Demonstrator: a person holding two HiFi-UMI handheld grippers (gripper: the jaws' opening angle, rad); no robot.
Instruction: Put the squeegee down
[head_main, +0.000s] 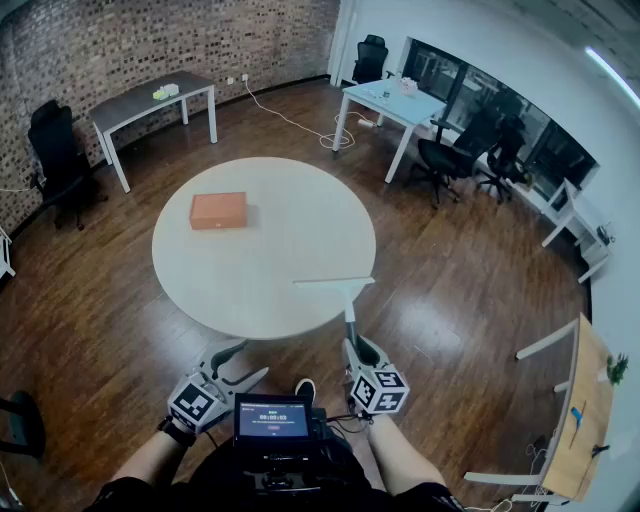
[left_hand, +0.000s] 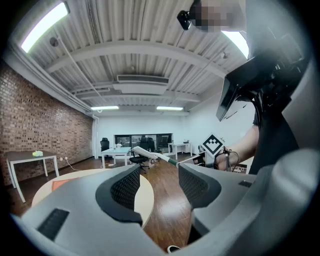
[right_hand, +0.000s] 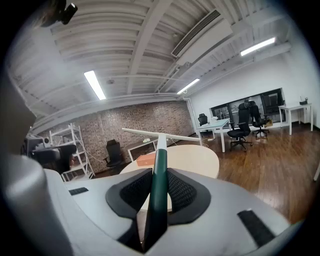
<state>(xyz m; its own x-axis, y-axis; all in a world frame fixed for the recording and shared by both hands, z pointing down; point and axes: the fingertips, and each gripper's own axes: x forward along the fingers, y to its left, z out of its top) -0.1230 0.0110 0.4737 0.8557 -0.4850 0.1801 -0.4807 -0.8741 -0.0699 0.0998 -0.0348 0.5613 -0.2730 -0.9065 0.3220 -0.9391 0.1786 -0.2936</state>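
holding the squeegee at the round desk's lower right edge

gripping the squeegee (head_main: 346, 300) by its dark green handle, the right claw (head_main: 352, 346) sits at lower centre-right of the head view, its jaws pressed tight on the handle from both sides. the handle runs straight up the frame from the claw, across the near rim of the round desk (head_main: 270, 265), and ends in a pale crossbar blade lying level over the lower right part of the desk top. in the right gripper view the blade shows above the line of the desk top, so it appears lifted rather than resting.

the left claw (head_main: 250, 360) hangs at lower left of the head view, below the desk rim and over the wooden floor (head_main: 450, 290). its jaws stand well apart with nothing between them; only floor and the desk edge show in the gap.

an orange box (head_main: 218, 210) lies flat on the upper left part of the desk, well apart from the squeegee and both claws.
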